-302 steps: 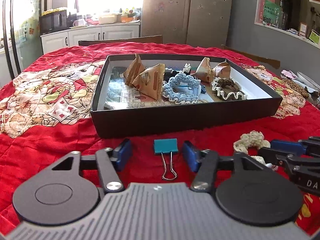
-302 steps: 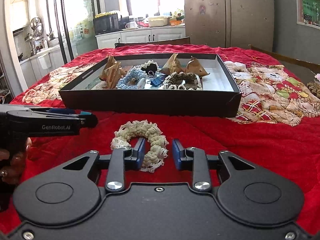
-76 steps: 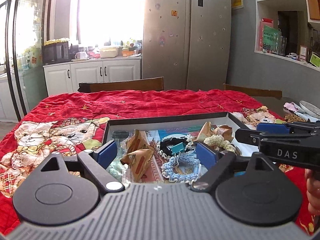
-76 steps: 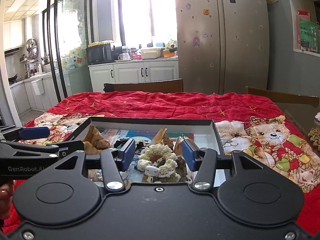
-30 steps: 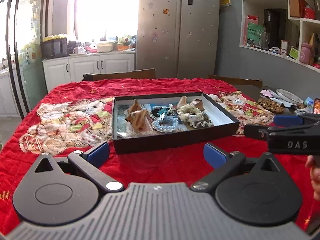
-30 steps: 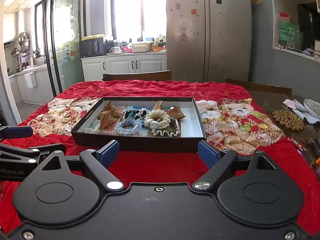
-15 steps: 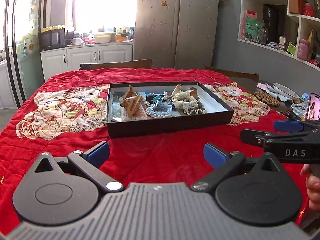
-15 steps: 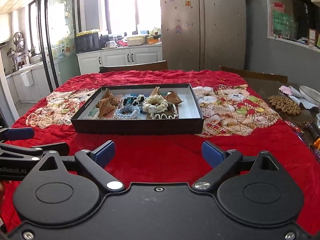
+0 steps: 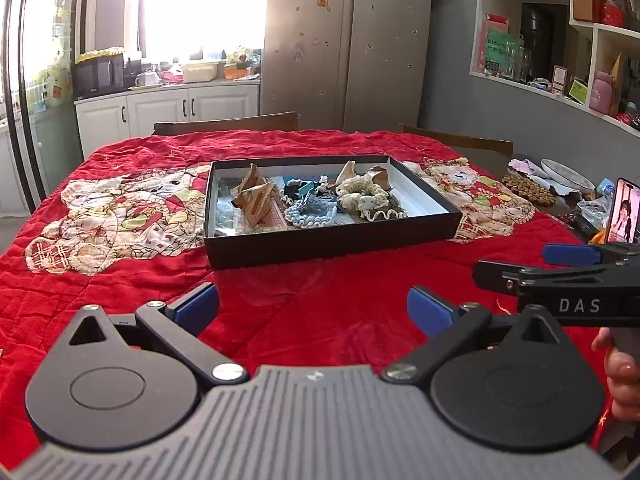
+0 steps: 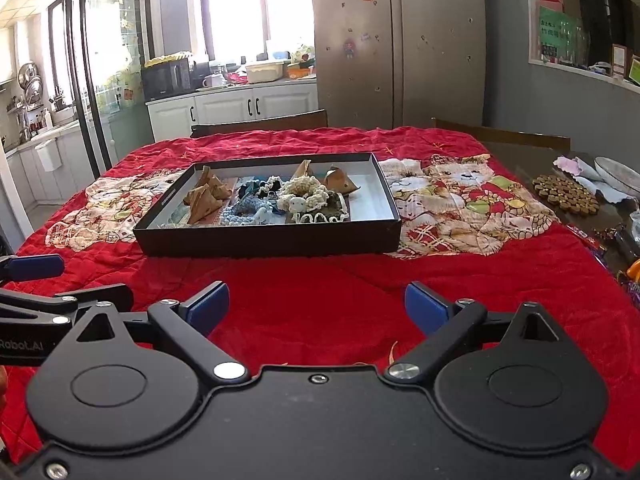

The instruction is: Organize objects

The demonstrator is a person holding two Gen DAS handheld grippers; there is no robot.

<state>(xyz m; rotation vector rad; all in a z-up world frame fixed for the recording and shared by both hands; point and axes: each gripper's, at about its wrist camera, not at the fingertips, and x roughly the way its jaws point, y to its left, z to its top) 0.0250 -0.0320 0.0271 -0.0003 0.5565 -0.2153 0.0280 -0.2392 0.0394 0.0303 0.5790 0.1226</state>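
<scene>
A shallow black box [image 9: 328, 246] [image 10: 268, 246] sits mid-table on the red quilt. Inside lie brown paper triangle packets [image 9: 256, 198] [image 10: 204, 196], a blue scrunchie [image 9: 310, 214] [image 10: 244, 208], a cream scrunchie [image 9: 360, 196] [image 10: 302, 192] and a teal binder clip [image 9: 306, 188]. My left gripper [image 9: 312, 306] [image 10: 92, 278] hovers open over bare quilt in front of the box, with nothing between its fingers. My right gripper [image 10: 316, 308] [image 9: 512, 264] is beside it, also open wide and empty.
The red quilt [image 10: 320, 280] with bear prints covers the table. Wooden chairs [image 9: 226, 124] stand at the far edge. To the right lie a beaded coaster [image 10: 566, 196], a plate [image 10: 618, 174] and a lit phone [image 9: 624, 216]. A hand [image 9: 618, 376] holds the right gripper.
Since 2.5 s ago both grippers have drawn back from over the box, leaving the binder clip and cream scrunchie inside. Over the last second the right jaws widened slightly; both hands barely moved.
</scene>
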